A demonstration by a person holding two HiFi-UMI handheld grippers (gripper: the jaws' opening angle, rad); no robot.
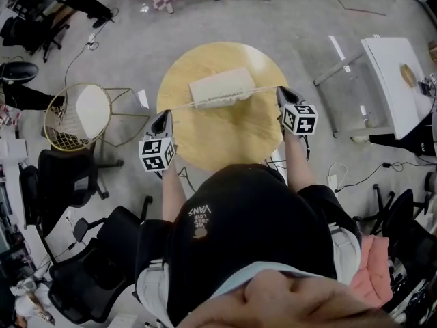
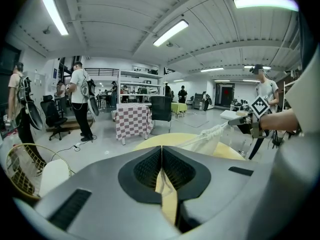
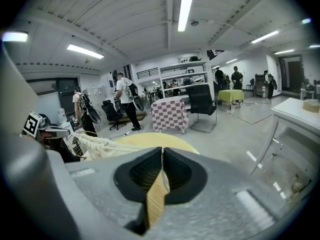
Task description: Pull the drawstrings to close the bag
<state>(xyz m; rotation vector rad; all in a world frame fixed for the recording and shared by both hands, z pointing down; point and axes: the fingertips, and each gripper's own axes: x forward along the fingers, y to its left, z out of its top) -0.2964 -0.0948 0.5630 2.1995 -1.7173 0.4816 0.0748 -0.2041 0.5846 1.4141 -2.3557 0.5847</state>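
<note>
Head view: bag, taut drawstrings

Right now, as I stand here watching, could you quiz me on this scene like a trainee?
1. True or false: the bag lies on the table.
2. Left gripper, right gripper: whose jaws are shut on a drawstring? A: left only. B: right only. C: both.
3. Fill in: the drawstring between the grippers looks ___ (taut or slack).
Key: 1 true; 2 C; 3 taut.
</note>
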